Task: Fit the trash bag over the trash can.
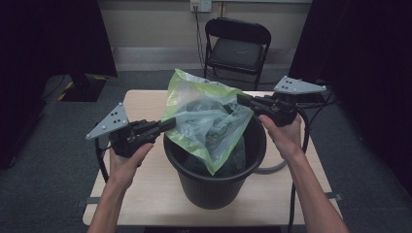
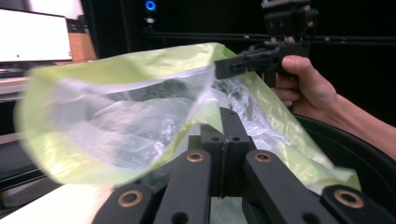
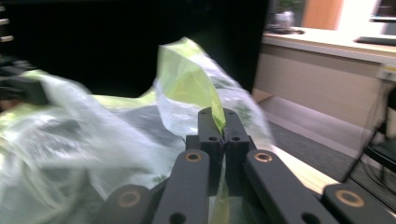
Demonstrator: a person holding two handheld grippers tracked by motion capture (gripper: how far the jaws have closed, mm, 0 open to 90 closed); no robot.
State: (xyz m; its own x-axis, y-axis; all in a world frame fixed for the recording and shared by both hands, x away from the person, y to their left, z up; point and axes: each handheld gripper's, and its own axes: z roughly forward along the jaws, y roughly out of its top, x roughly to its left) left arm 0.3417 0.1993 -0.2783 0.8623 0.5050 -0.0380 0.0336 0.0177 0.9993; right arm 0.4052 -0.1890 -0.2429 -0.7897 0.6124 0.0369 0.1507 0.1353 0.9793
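Work in hand: lining the black bin [image 1: 214, 170] with a thin green-tinted plastic bag [image 1: 206, 116]; judged from the pose, this is the spreading step, with the bag's mouth being pulled open above the bin.
Bin: stands on the wooden table [image 1: 145, 194], near the middle and a little toward the front edge.
Bag: held up over the bin's mouth, its lower tip hanging down inside, its upper edge rising above both grippers; not yet folded over the rim.
Left gripper [image 1: 167, 125]: jaws closed tight on the bag's left edge, with film pinched between them in the left gripper view [image 2: 223, 140].
Right gripper [image 1: 241, 100]: jaws likewise pressed together on a fold of the bag's right edge, seen clearly in the right gripper view [image 3: 219, 135].
Hands: the left hand [image 1: 127, 160] is at the table's left side, the right hand [image 1: 286, 136] toward its right edge.
Behind: a folding chair [image 1: 236, 46] stands on the floor beyond the table's far edge.
Next move: probably draw the two grips apart and lower them, so the bag's mouth stretches wider than the rim and can be turned down over it; the film is thin, so a gentle pull is wise.
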